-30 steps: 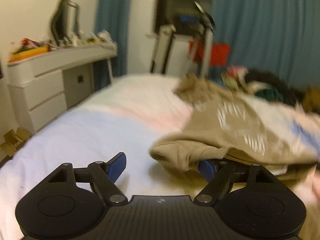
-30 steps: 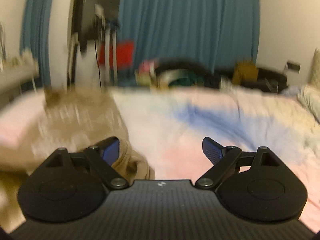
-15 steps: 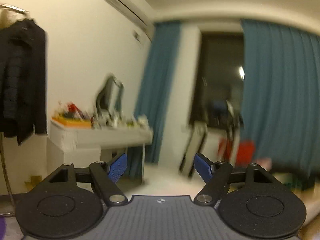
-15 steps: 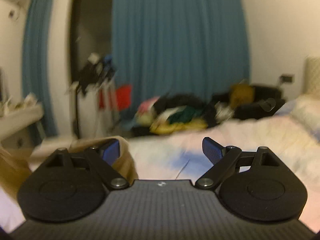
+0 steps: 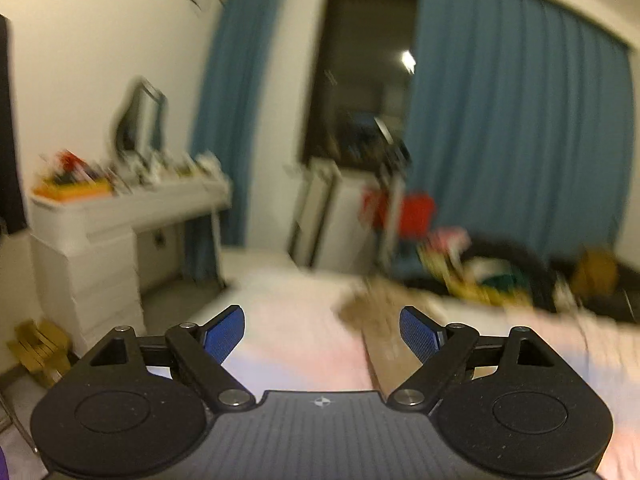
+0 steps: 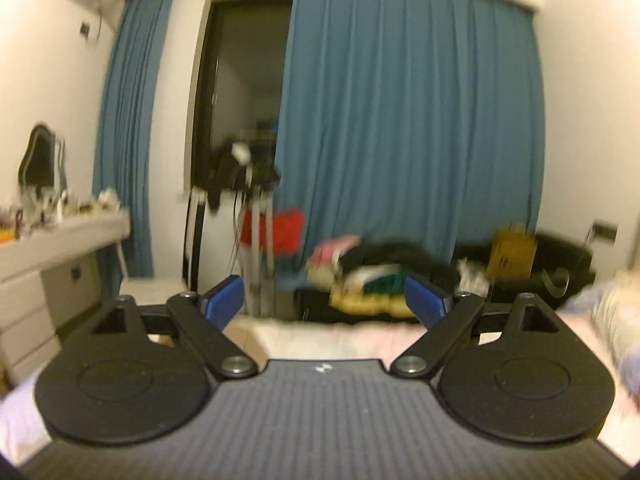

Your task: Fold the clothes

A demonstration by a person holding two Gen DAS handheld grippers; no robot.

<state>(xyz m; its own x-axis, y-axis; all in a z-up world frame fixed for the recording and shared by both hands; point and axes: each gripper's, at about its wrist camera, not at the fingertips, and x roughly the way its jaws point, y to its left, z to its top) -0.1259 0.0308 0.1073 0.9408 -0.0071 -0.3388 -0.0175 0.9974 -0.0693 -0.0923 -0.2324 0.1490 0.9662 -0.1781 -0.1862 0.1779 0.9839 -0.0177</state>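
Blue pads on both my grippers, and honestly nothing sits between either pair right now. My left gripper (image 5: 322,330) is spreading its jaws wider as I write this, with only air in the gap. My right gripper (image 6: 324,300) has its jaws wide apart too, holding nothing.

Just past the left pads is the bed (image 5: 288,344), pale pink and white sheet, all a bit smeary. The tan top (image 5: 372,320) I'm meant to fold lies on that sheet, just ahead of my left gripper's right-hand pad and a bit beyond it, not touching either pad as far as I can tell. From the right wrist view I mostly see the far end of the bed (image 6: 340,338) and can't make out the top at all.

Further back on the left there's a white dresser (image 5: 92,256) with clutter and a mirror (image 5: 140,120) on it. Across the bed is a heap of mixed clothes (image 6: 360,284), yellow, green, pink, black. Something red (image 6: 280,230) hangs on a rack near it. Behind everything, blue curtains (image 6: 408,120) either side of a dark window (image 5: 360,76).
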